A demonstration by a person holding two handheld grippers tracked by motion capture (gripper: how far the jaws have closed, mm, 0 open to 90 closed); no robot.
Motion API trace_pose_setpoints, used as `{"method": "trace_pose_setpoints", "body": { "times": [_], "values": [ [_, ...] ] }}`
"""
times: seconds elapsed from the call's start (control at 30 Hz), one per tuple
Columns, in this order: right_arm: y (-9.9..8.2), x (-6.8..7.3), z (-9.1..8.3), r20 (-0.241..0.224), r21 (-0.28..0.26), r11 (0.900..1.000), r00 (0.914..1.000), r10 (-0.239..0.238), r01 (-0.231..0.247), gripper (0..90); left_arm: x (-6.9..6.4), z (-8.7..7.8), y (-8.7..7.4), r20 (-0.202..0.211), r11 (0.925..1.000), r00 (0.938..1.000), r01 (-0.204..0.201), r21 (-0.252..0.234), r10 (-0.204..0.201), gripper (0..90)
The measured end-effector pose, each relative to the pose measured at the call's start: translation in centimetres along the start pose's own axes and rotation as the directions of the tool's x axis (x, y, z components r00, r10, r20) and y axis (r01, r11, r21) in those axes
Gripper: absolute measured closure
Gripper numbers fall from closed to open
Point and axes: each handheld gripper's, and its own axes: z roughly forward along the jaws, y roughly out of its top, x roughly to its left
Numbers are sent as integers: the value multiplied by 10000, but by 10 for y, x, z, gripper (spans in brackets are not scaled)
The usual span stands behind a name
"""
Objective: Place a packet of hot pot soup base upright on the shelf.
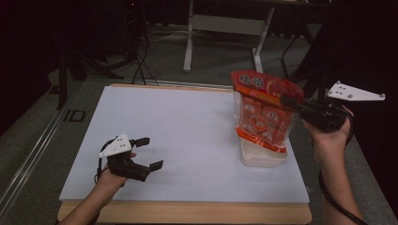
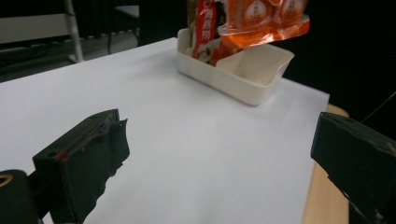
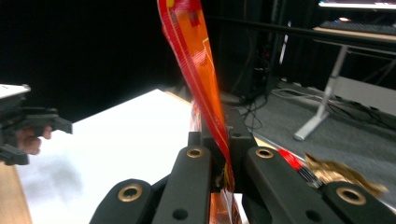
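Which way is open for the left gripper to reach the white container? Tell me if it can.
Probably yes. The left gripper, jaws open, faces bare white table up to the white container. The orange bag hanging from the right gripper covers its top, not its near side.

dim room, grey floor (image 1: 211, 56) – white-legged desk (image 1: 225, 23)

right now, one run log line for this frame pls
right gripper: shut on snack bag, held above white tray | left gripper: open, low over table, holding nothing
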Motion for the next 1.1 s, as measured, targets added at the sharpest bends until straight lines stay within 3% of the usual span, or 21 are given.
{"method": "trace_pose_setpoints", "body": {
  "times": [0.37,0.5,0.83,1.1],
  "values": [
    [-33,-18,4,439,373,9980,9978,498,-514,900,-2,3,-18,119,9992,9992,377,94,-378,25],
    [-43,-21,10,486,582,9965,9971,579,-607,900,-1,4,-22,12,9996,9998,221,200,-221,25],
    [-61,-29,19,573,577,9930,9933,1001,-1033,900,3,4,-27,-68,9993,9996,279,256,-277,25],
    [-80,-37,21,518,504,9852,9855,1615,-1641,900,4,6,-30,9,9989,9992,394,270,-394,25]
  ]
}}
